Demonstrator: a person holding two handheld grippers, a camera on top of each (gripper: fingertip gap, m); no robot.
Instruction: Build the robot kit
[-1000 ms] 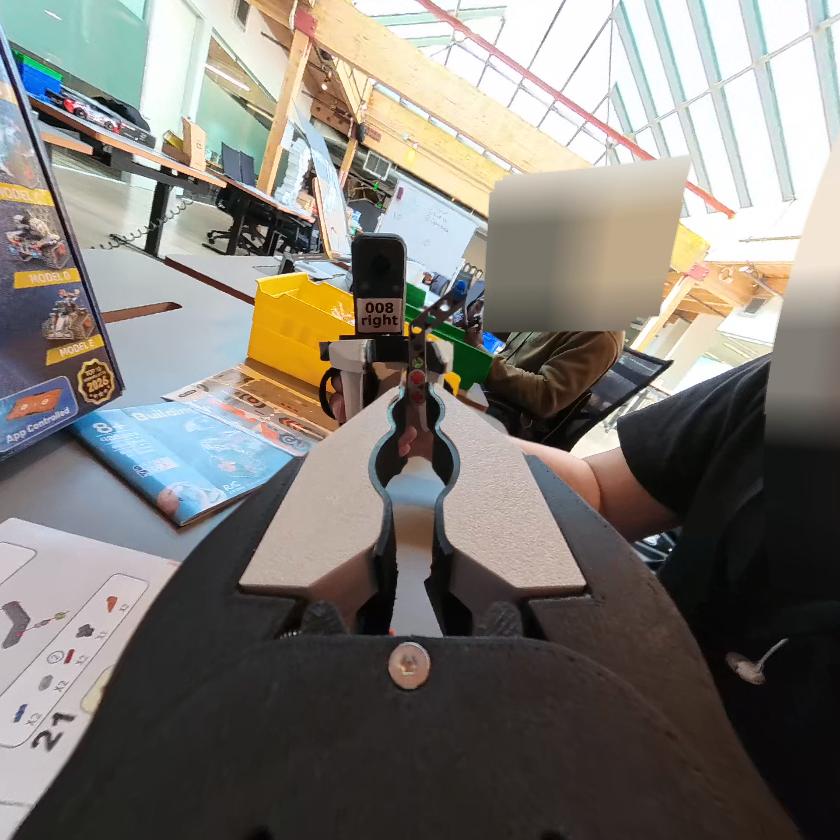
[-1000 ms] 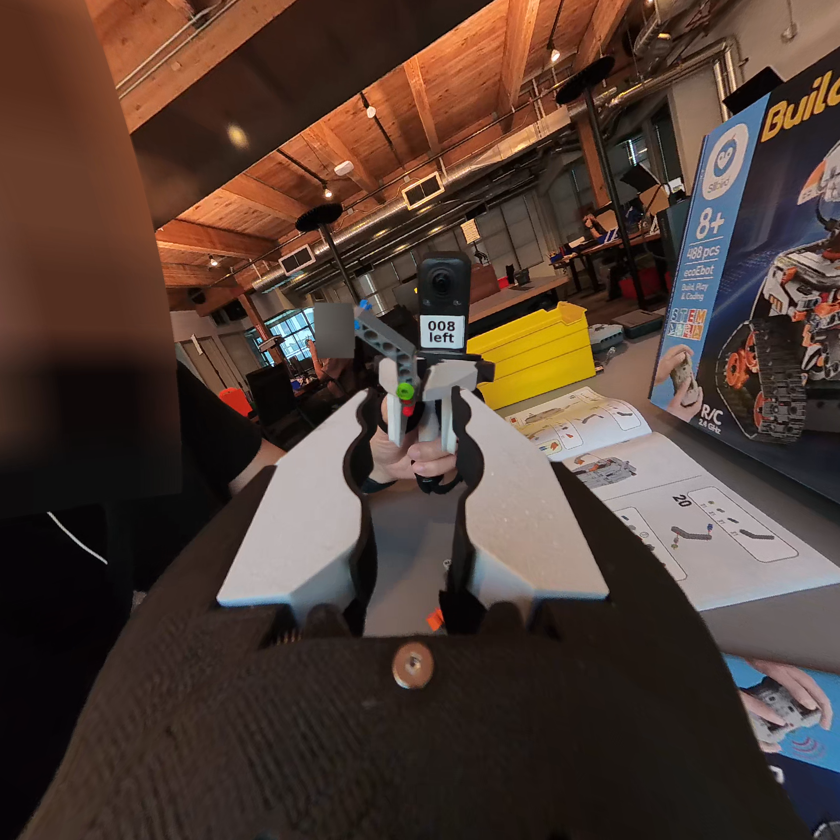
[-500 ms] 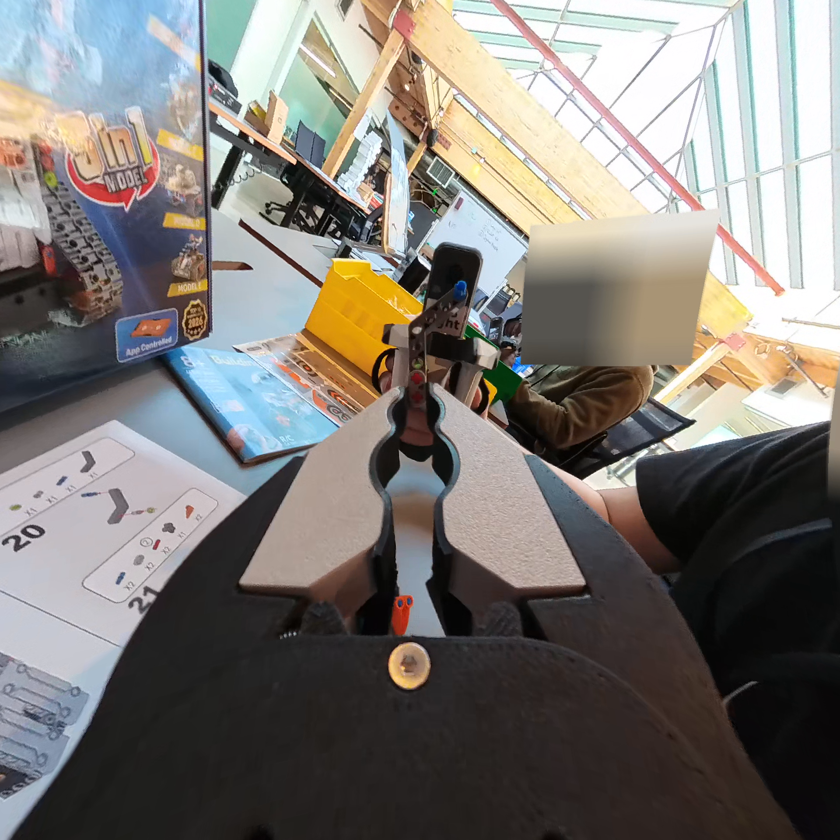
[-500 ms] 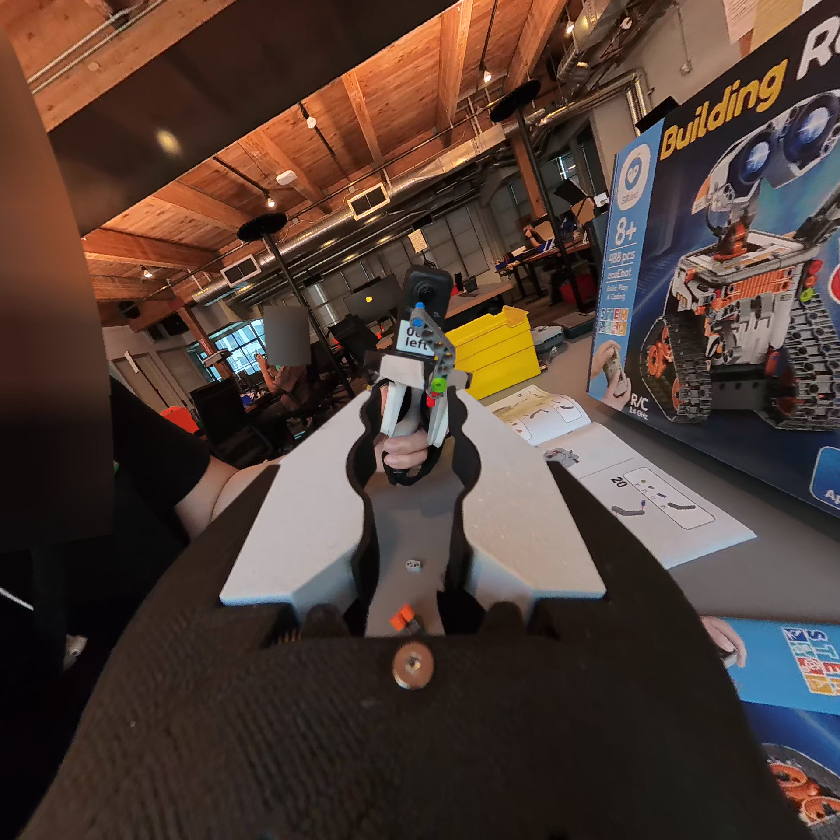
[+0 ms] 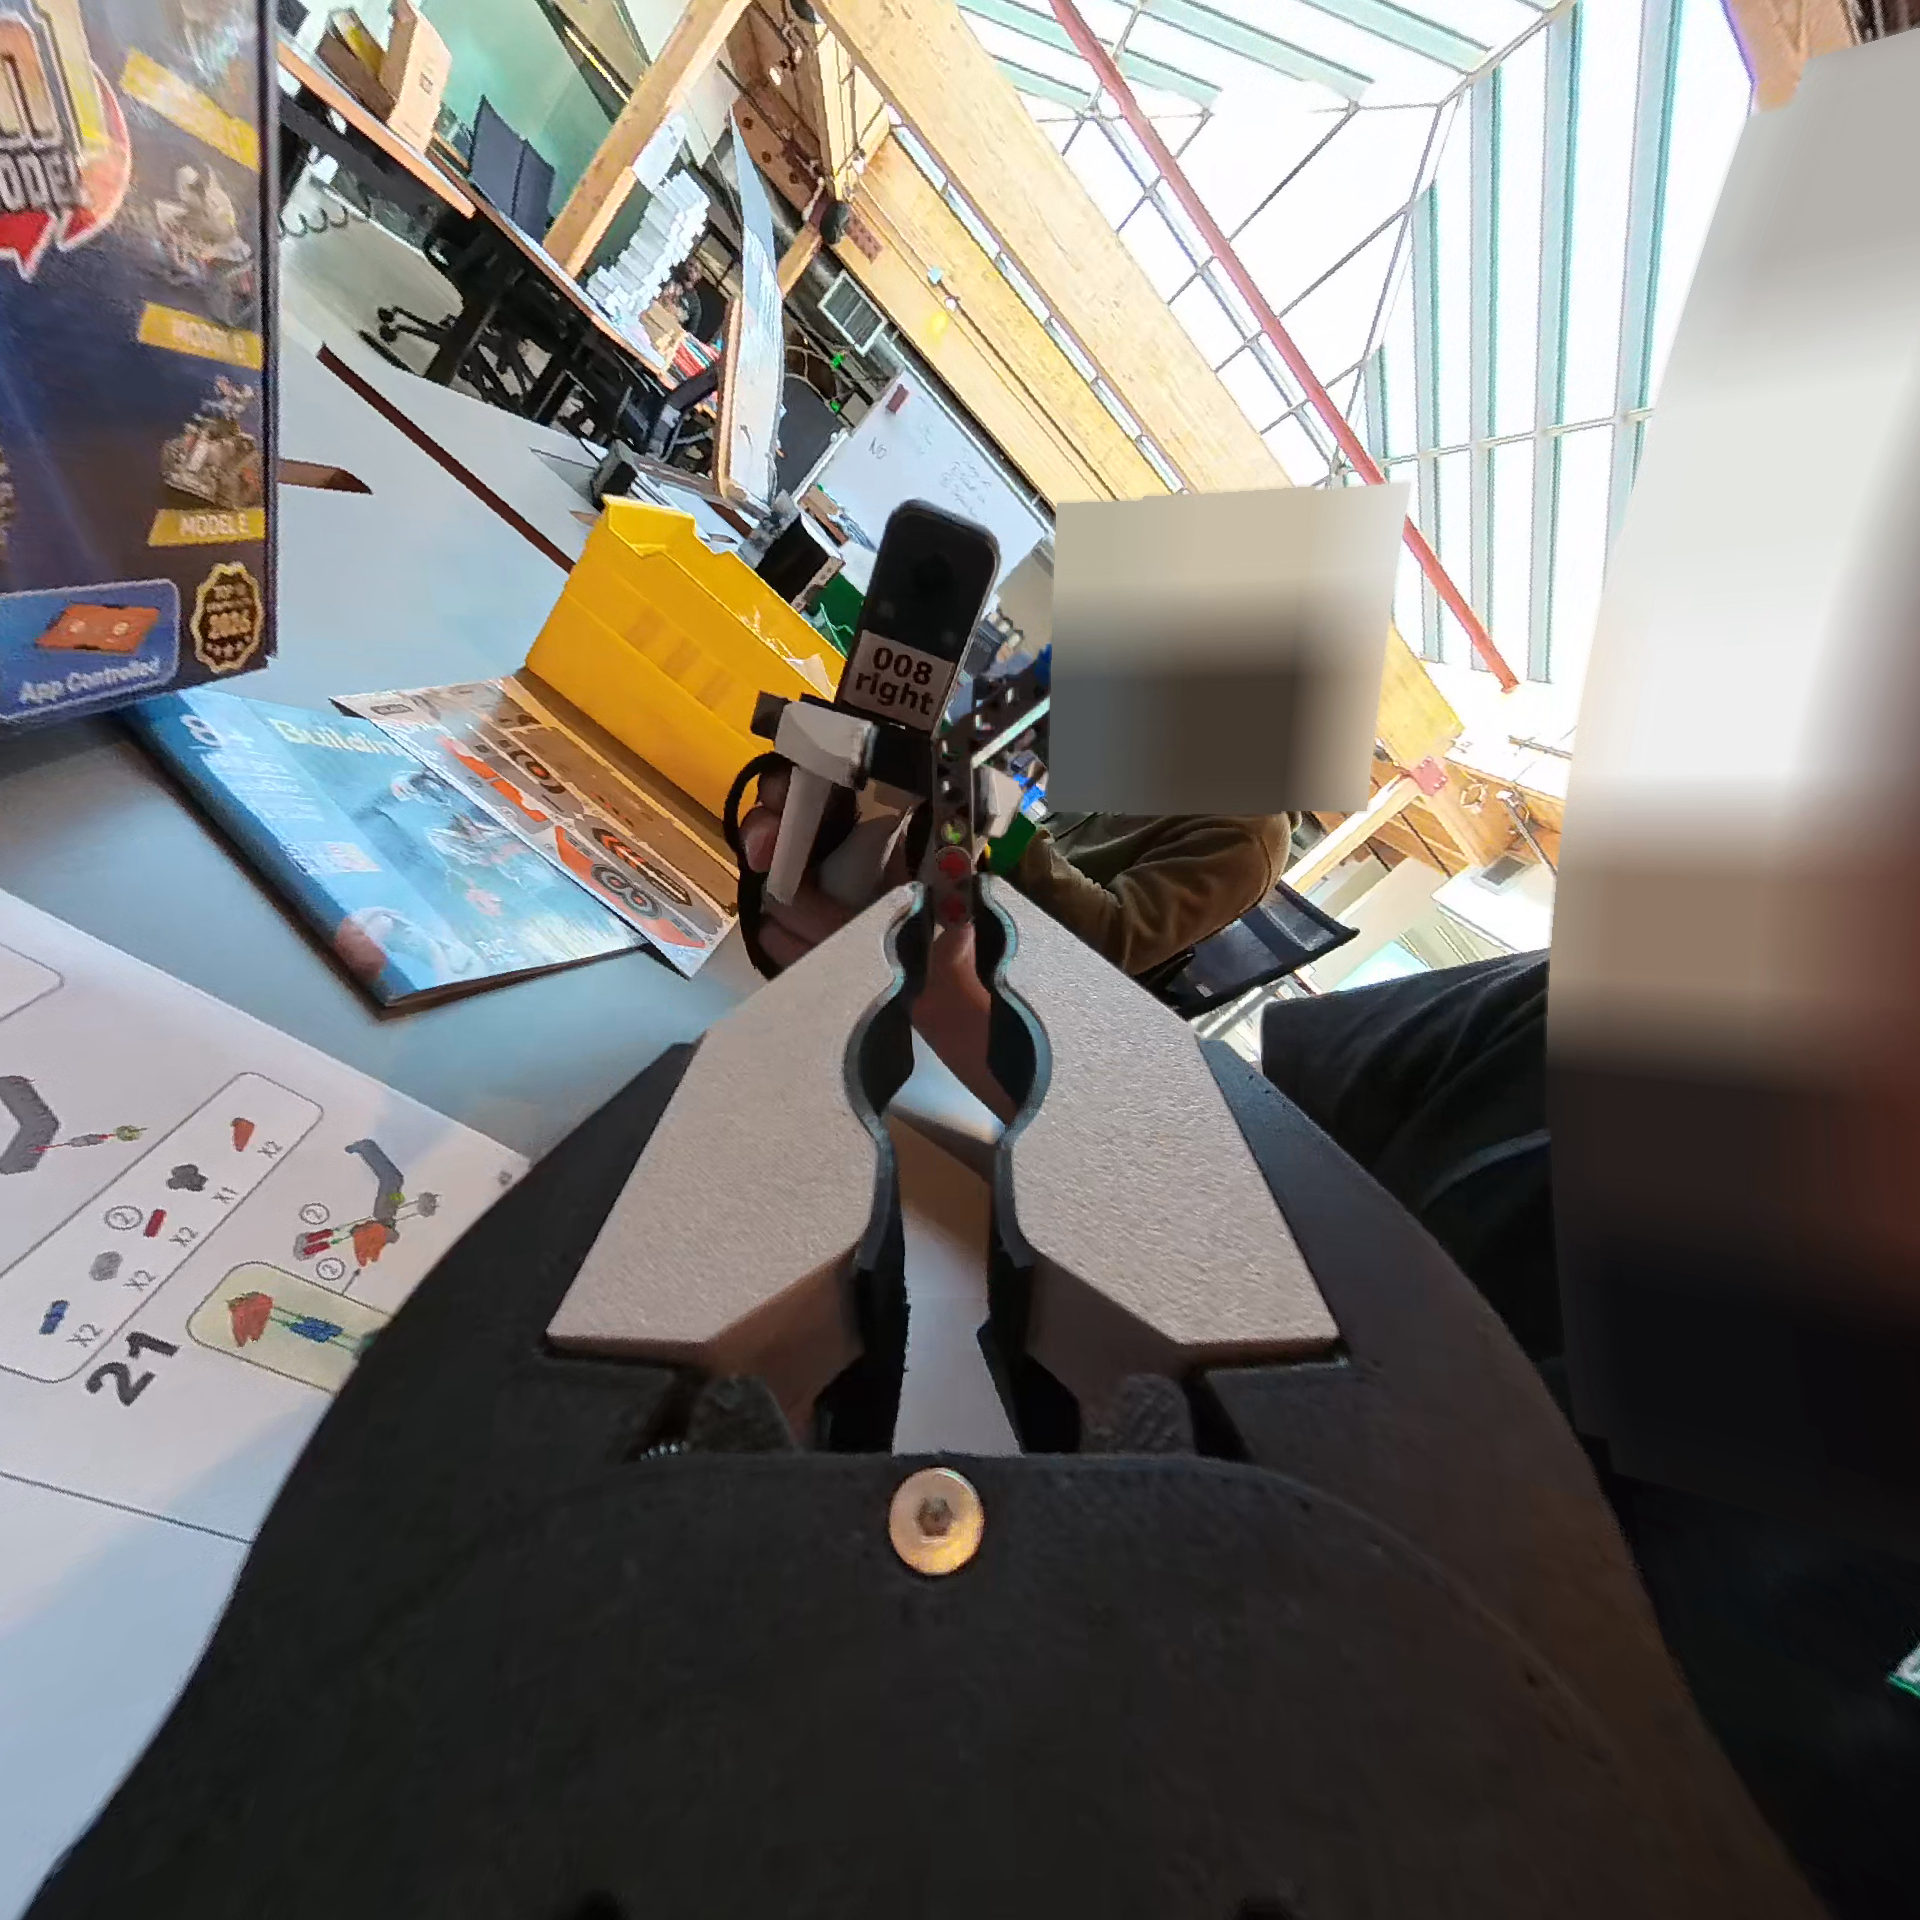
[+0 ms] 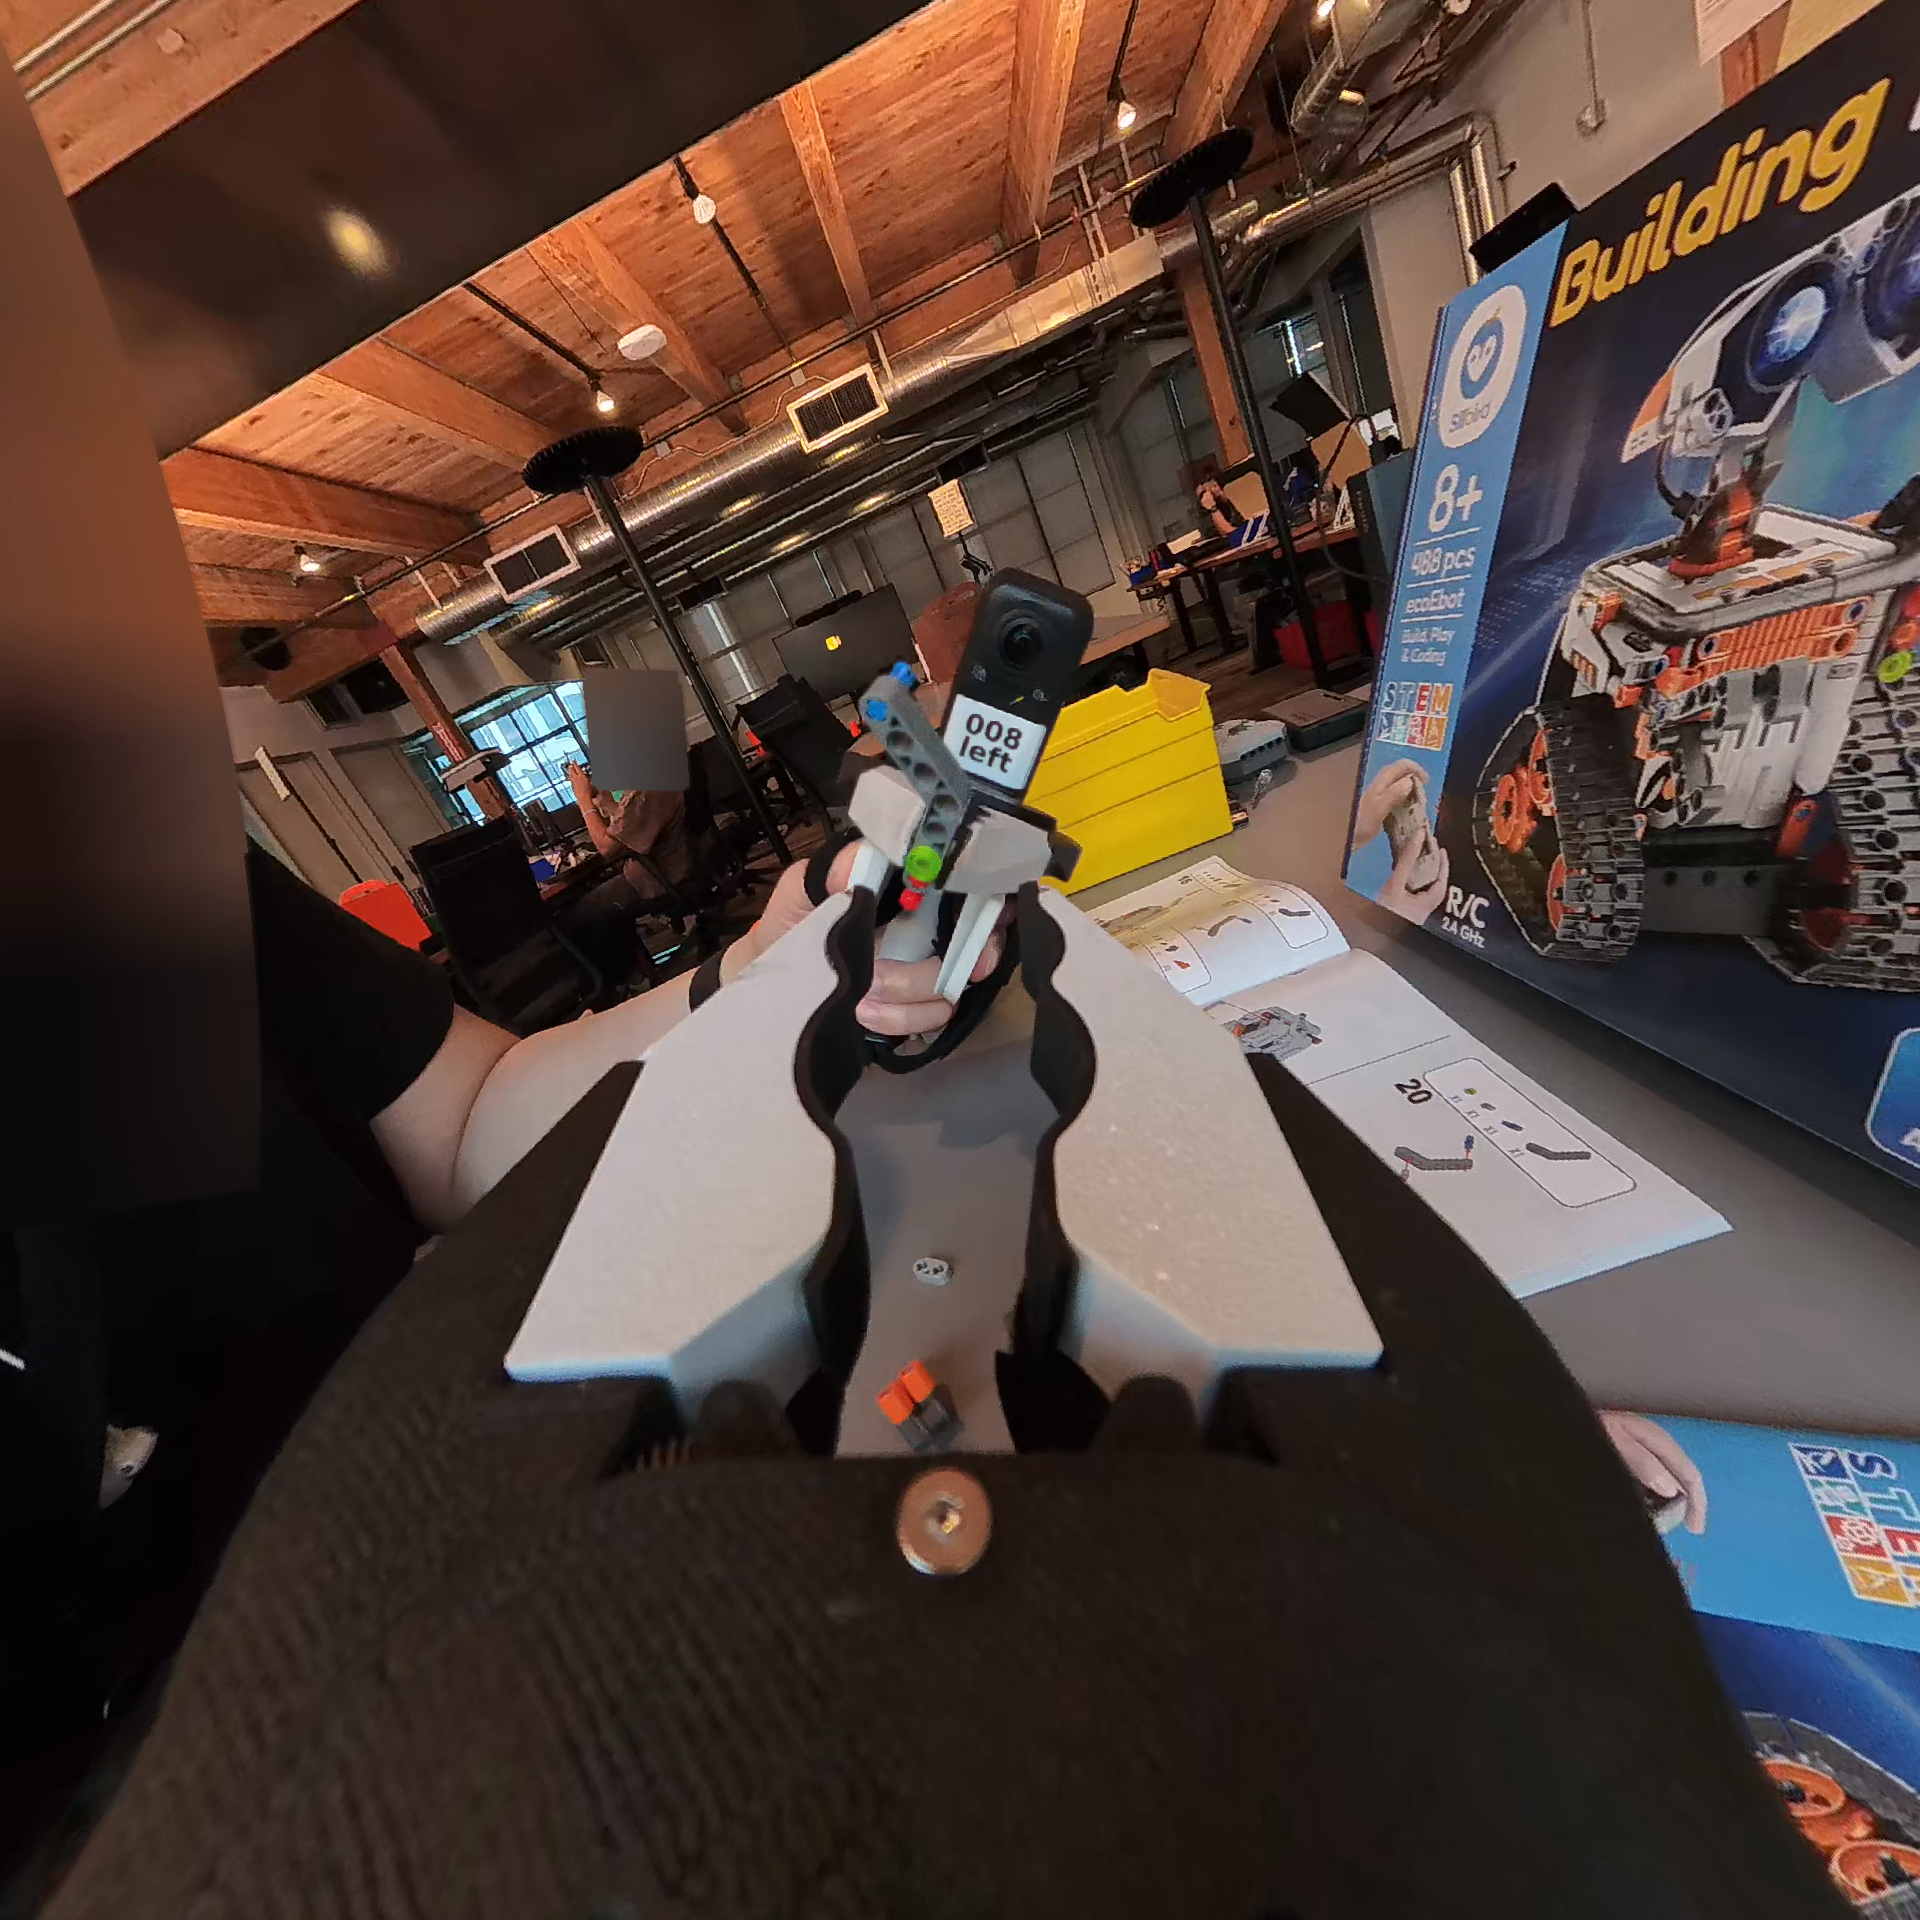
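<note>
My left gripper (image 5: 951, 902) is shut on the lower end of a grey holed beam (image 5: 964, 790), by its red pins. The beam rises tilted from the tips. In the right wrist view the same beam (image 6: 920, 779) carries blue pins at the top and a green and a red pin at the bottom. My right gripper (image 6: 932, 909) faces the left one, open, its tips on either side of the beam's lower end without clamping it. Both grippers are held above the grey table (image 6: 1662, 1340).
A small grey piece (image 6: 930, 1268) and an orange-and-grey piece (image 6: 914, 1394) lie on the table under my right gripper. An open instruction booklet (image 6: 1455, 1122), a large toy-robot box (image 6: 1662, 675), a yellow bin (image 6: 1132, 790) and a blue manual (image 5: 364, 831) are around. A seated person (image 5: 1143, 883) is behind. Across from one pair of fingers to the other is roughly 5 centimetres.
Both grippers tilted and shifted together while facing each other. The left stayed shut on the beam, which leans more to one side now. The right stayed open.
</note>
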